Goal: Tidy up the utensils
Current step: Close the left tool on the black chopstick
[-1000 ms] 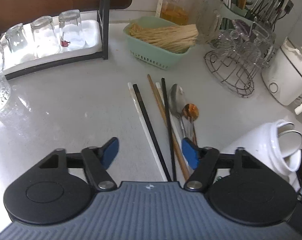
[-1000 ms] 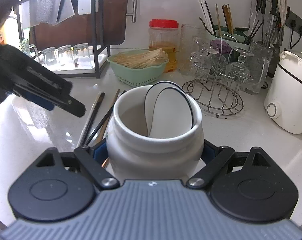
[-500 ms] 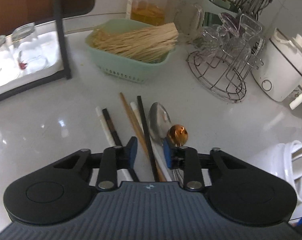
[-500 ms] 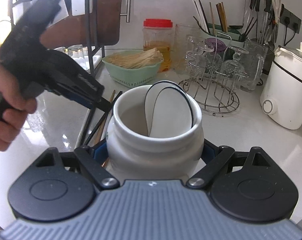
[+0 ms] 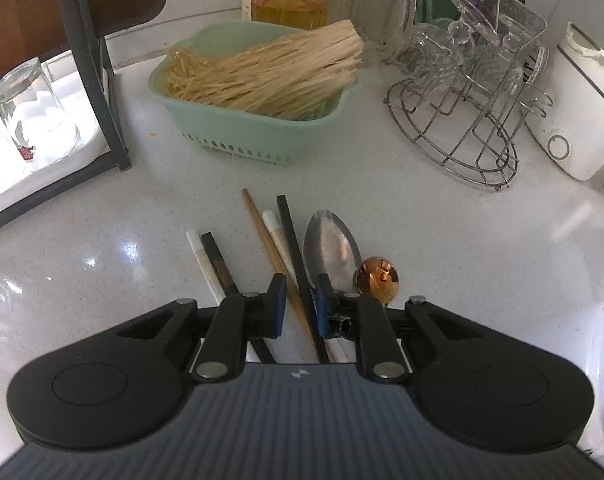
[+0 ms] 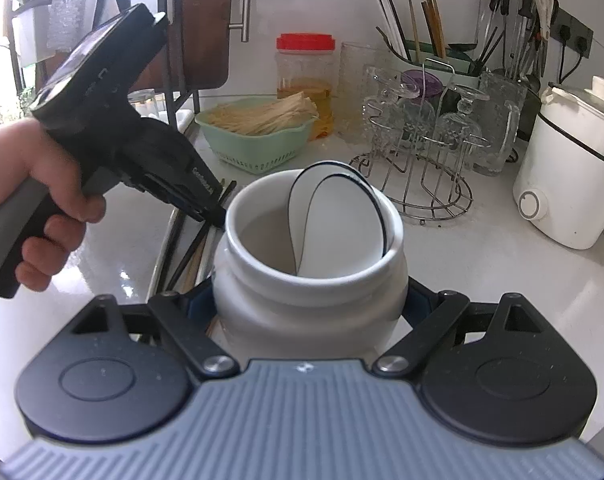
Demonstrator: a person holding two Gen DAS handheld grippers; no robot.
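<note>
The left gripper (image 5: 297,304), its jaws having just narrowed from wide open, brackets a brown chopstick (image 5: 275,260) and a black chopstick (image 5: 297,264) on the counter (image 5: 101,260); pad contact is unclear. The right gripper (image 6: 308,312) clamps the white jar (image 6: 308,280) beside them, so a first pick-up appears imminent.

Glossy ceramic jar (image 6: 310,300), speckled polished countertop (image 5: 101,240)

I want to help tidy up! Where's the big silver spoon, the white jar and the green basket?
silver spoon (image 5: 332,246): left wrist view, middle of its bowl.
white jar (image 6: 302,312): right wrist view, front of its body.
green basket (image 5: 245,136): left wrist view, front wall.
</note>
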